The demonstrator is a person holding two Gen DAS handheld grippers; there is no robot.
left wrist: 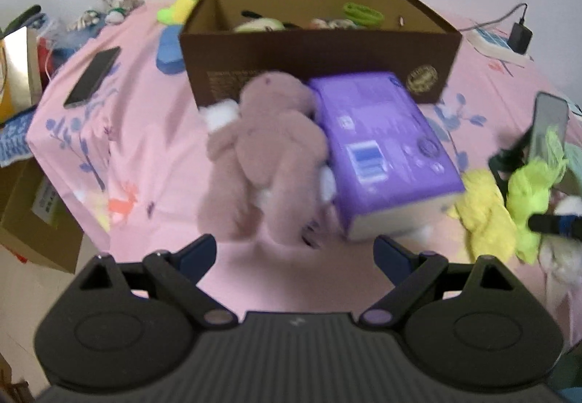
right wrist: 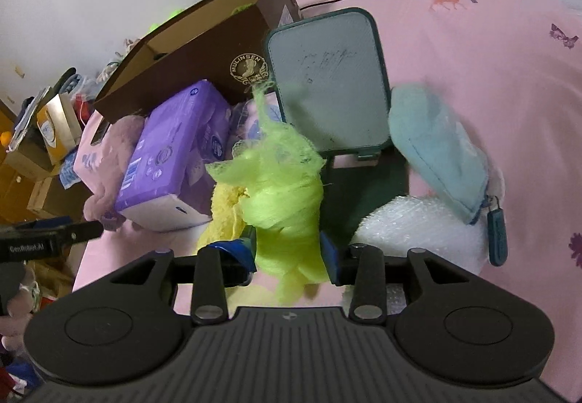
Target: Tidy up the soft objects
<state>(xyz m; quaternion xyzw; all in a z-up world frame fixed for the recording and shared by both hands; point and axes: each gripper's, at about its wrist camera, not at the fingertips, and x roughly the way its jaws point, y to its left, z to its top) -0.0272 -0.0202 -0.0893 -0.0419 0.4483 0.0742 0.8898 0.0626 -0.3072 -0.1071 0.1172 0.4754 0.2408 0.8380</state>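
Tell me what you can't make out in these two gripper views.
- Brown cardboard box contents: left wrist view, the near wall hides all but the tops.
- Printing on the purple tissue pack: left wrist view, motion blur.
- Right gripper grip: right wrist view, the neon green mesh fabric covers the pads, so contact is unclear.
- Yellow plush: right wrist view, mostly behind that fabric.
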